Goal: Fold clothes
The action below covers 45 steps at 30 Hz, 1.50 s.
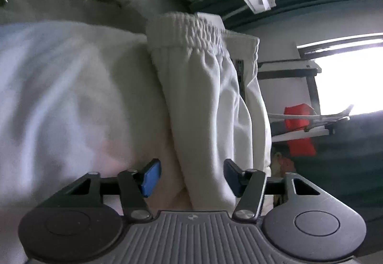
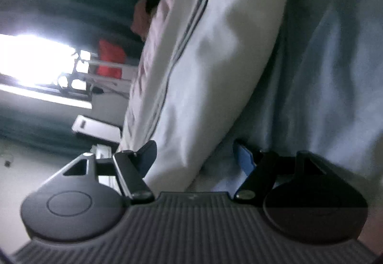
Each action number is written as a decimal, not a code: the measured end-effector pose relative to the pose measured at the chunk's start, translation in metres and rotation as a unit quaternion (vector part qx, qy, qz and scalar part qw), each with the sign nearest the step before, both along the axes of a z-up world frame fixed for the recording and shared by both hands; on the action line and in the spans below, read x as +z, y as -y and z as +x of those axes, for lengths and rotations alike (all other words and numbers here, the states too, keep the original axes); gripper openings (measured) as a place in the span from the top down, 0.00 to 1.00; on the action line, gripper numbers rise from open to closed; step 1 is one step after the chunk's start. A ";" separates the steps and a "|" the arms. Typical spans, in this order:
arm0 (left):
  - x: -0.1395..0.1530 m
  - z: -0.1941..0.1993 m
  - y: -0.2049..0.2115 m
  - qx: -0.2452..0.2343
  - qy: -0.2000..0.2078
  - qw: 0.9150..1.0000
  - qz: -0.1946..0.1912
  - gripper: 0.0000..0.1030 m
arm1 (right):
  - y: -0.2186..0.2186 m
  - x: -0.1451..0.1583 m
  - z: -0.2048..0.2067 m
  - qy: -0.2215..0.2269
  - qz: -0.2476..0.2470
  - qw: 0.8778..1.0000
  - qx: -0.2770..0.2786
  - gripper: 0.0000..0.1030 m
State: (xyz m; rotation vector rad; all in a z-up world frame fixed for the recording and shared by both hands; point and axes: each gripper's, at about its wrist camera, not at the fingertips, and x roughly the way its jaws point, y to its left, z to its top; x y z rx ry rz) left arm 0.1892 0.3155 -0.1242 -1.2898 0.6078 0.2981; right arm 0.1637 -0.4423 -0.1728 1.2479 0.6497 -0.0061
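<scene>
A wide, pale, rumpled bedsheet [image 1: 59, 87] fills most of the scene, and on it lies a pair of cream-white fleece trousers with a gathered elastic waistband [image 1: 203, 87], folded lengthwise into a long, thick band. The waistband sits at the far end, and a dark zip line runs along one edge. Over by the bright window, a small red cloth [image 1: 299, 130] hangs on a white drying rack [image 1: 308, 118]. Now the left gripper [image 1: 191, 178]: blue pads spread wide, a ridge of the trousers between them, not pinched. The right gripper [image 2: 194, 158] is also parted, straddling the trousers' near edge, pads not pressing on the cloth.
</scene>
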 end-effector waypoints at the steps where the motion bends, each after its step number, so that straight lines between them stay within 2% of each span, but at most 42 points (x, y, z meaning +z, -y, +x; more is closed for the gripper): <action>1: -0.007 0.006 -0.003 0.011 0.000 1.000 -0.003 0.47 | 0.002 -0.001 0.003 0.011 -0.005 1.000 -0.017 0.31; 2: -0.014 0.012 -0.005 0.022 0.000 1.000 -0.005 0.52 | 0.007 -0.002 0.005 0.017 -0.007 0.999 -0.046 0.31; 3: -0.021 0.016 -0.008 0.038 0.006 0.999 -0.010 0.60 | 0.012 -0.004 0.006 0.022 -0.010 0.997 -0.075 0.31; 6: -0.028 0.030 -0.020 0.066 0.024 0.997 0.004 0.71 | 0.032 -0.014 0.006 0.044 -0.006 0.984 -0.172 0.32; 8: -0.029 0.042 -0.030 0.076 0.024 0.997 0.021 0.78 | 0.051 -0.018 0.012 0.056 -0.013 0.976 -0.208 0.36; 10: -0.032 0.050 -0.039 0.074 0.032 0.997 0.017 0.83 | 0.068 -0.020 0.023 0.068 -0.019 0.973 -0.218 0.37; 12: -0.035 0.050 -0.041 0.078 0.039 0.996 0.027 0.86 | 0.077 -0.017 0.034 0.069 -0.043 0.971 -0.223 0.45; 14: -0.032 0.052 -0.034 0.082 0.037 0.994 0.054 0.87 | 0.081 -0.016 0.042 0.047 -0.064 0.969 -0.235 0.69; 16: -0.027 0.055 -0.025 0.089 0.033 0.992 0.082 0.88 | 0.081 -0.018 0.048 0.036 -0.073 0.971 -0.227 0.75; 19: -0.014 0.051 -0.014 0.099 0.033 0.988 0.115 0.89 | 0.080 -0.010 0.042 0.048 -0.079 0.972 -0.218 0.84; 22: 0.004 0.044 -0.006 0.093 0.033 0.983 0.157 0.90 | 0.075 0.006 0.026 0.060 -0.080 0.973 -0.207 0.85; 26: 0.042 0.020 -0.016 0.067 0.042 0.986 0.144 0.91 | 0.070 0.028 0.004 0.064 -0.092 0.976 -0.189 0.85; 30: 0.092 -0.017 -0.029 0.053 0.042 0.985 0.157 0.91 | 0.065 0.044 -0.025 0.065 -0.077 0.978 -0.184 0.85; 33: 0.122 -0.051 -0.035 0.030 0.035 0.981 0.188 0.91 | 0.064 0.049 -0.042 0.068 -0.053 0.978 -0.187 0.86; 35: 0.131 -0.075 -0.037 0.016 0.027 0.978 0.206 0.91 | 0.064 0.051 -0.058 0.069 -0.049 0.978 -0.189 0.86; 36: 0.131 -0.086 -0.037 0.009 0.022 0.977 0.213 0.91 | 0.061 0.049 -0.077 0.067 -0.047 0.978 -0.191 0.86; 37: 0.129 -0.096 -0.038 -0.003 0.013 0.975 0.221 0.91 | 0.076 0.042 -0.093 0.062 -0.045 0.978 -0.192 0.86; 39: 0.116 -0.110 -0.040 -0.024 -0.010 0.975 0.222 0.90 | 0.076 0.039 -0.114 0.041 -0.054 0.980 -0.187 0.86; 42: 0.092 -0.125 -0.041 -0.042 -0.039 0.975 0.217 0.90 | 0.076 0.031 -0.118 -0.011 -0.086 0.983 -0.159 0.86; 45: 0.075 -0.132 -0.043 -0.051 -0.046 0.975 0.213 0.85 | 0.081 0.021 -0.116 -0.039 -0.088 0.984 -0.148 0.86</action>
